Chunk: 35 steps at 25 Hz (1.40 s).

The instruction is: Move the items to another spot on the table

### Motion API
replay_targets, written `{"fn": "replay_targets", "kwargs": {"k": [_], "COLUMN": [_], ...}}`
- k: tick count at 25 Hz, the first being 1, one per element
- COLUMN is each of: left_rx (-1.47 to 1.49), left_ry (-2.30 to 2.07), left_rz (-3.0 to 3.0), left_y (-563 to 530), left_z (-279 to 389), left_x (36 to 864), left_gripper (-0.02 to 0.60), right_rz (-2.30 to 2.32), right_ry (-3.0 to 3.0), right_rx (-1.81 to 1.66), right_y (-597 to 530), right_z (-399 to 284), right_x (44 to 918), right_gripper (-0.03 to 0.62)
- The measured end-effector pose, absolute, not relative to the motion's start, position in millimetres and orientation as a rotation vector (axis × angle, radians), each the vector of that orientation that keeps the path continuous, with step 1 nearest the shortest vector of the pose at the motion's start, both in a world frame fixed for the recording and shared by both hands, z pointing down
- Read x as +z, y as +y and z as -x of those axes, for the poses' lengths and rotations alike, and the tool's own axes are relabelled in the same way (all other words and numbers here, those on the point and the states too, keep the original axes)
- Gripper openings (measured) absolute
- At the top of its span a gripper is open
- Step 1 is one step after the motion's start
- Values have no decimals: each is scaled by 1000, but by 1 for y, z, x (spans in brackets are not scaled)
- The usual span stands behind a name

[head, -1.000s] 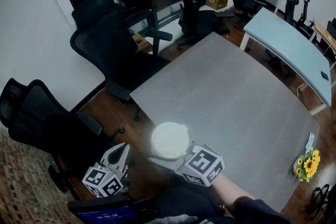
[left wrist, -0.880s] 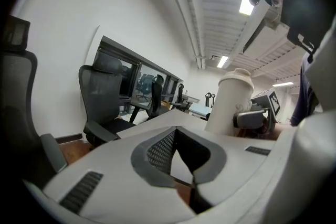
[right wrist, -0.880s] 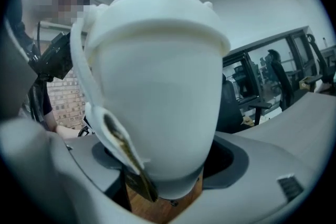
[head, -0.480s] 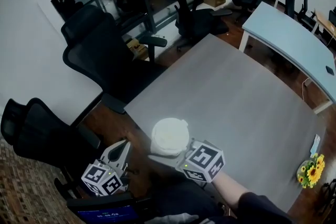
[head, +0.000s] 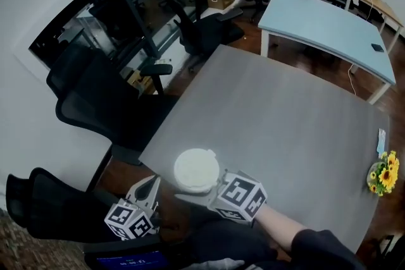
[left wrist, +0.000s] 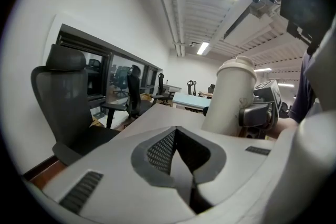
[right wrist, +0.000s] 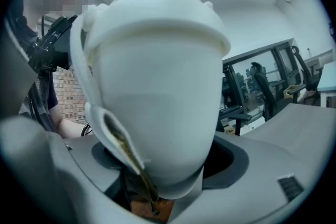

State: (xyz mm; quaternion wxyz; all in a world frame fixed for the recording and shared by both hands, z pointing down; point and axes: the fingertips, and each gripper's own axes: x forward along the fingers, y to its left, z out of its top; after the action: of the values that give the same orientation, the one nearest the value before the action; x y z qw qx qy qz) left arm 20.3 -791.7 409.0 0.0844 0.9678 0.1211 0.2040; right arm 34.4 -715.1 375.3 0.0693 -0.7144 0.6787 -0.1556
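A white lidded cup (head: 197, 169) with a side handle hangs at the grey table's (head: 285, 117) near-left corner. My right gripper (head: 197, 185) is shut on its lower part. In the right gripper view the cup (right wrist: 152, 86) fills the frame, with both jaws of the right gripper (right wrist: 157, 186) pressed round its base. My left gripper (head: 150, 184) is beside the table's edge, left of the cup, shut with nothing in it. In the left gripper view its closed tips (left wrist: 178, 132) point past the cup (left wrist: 231, 97), which stands to their right.
Black office chairs (head: 95, 104) stand left of the table over the wooden floor. Yellow flowers (head: 384, 175) and a small card (head: 381, 139) lie at the table's right edge. A light-blue table (head: 323, 25) stands behind. A dark screen (head: 123, 259) is at the bottom edge.
Both grippers have slid sideways and the head view has swung, so more of the table's left edge shows. The cup stays in the right gripper's grip. The left gripper stays shut.
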Motion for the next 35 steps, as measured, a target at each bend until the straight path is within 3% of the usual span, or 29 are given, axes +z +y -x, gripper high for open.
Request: {"fn": "replay_targets", "kwargs": {"k": [17,35], "left_rx": [607,623], "left_ry": [773,877], "left_rz": [-2793,-2771], "left_y": [-877,-938], "left_z": [-132,-172], "left_x": [431,450], "left_gripper": [12,12], "right_rz": [2527,2786], "right_ry": [1677,1653], "right_rx": [-528,-461], "right_y": [-785,-881], "right_z": [-111,-173], "right_x": [401,419], "right_gripper": [403,403]}}
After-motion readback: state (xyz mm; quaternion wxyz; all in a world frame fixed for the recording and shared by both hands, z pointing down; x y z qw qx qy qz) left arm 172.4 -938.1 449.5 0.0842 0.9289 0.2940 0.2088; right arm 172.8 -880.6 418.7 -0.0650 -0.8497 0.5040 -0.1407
